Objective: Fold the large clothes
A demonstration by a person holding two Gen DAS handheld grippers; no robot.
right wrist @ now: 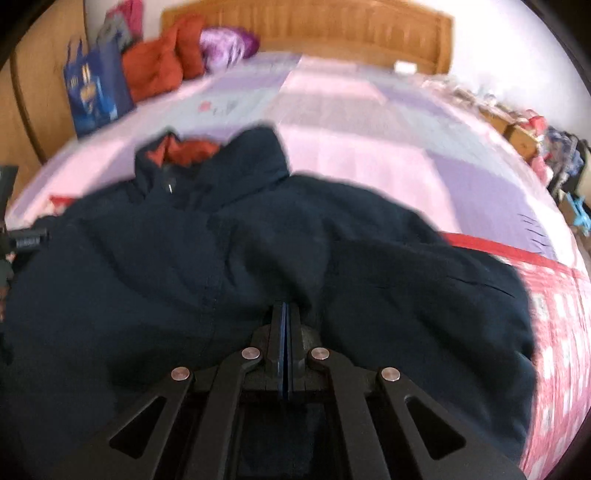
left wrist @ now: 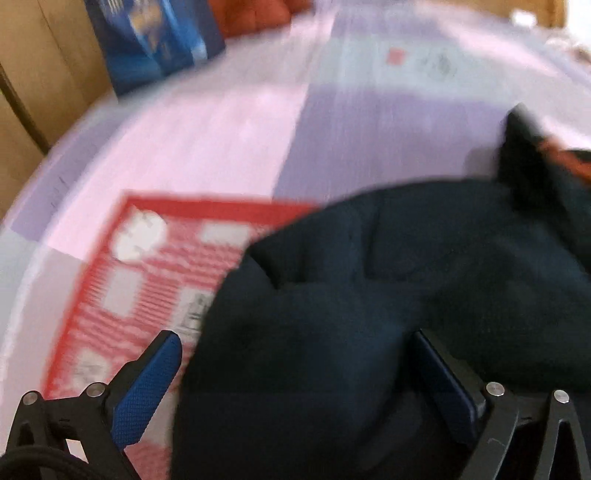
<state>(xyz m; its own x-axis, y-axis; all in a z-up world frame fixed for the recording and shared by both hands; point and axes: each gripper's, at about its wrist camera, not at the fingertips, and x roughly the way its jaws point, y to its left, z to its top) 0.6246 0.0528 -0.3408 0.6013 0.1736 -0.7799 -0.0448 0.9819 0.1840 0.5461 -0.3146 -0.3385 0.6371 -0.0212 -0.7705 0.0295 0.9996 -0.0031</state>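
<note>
A large dark navy jacket (right wrist: 221, 266) with an orange-red lining at its collar (right wrist: 192, 151) lies crumpled on the bed. My right gripper (right wrist: 284, 308) is shut, its tips sunk into a fold of the jacket's near part, and creases run in toward them. In the left wrist view the jacket (left wrist: 406, 258) fills the lower right. My left gripper (left wrist: 293, 336) stands wide open, with a bulge of the jacket between its blue pads (left wrist: 147, 387) but not pinched. Both views are blurred.
The bed has a pink and lilac patchwork cover (right wrist: 369, 155), with a red and white patterned cloth (left wrist: 140, 280) under the jacket. A blue bag (right wrist: 96, 88), red cushions (right wrist: 159, 66) and a wooden headboard (right wrist: 314, 33) stand at the far end. Clutter lines the right side (right wrist: 535, 140).
</note>
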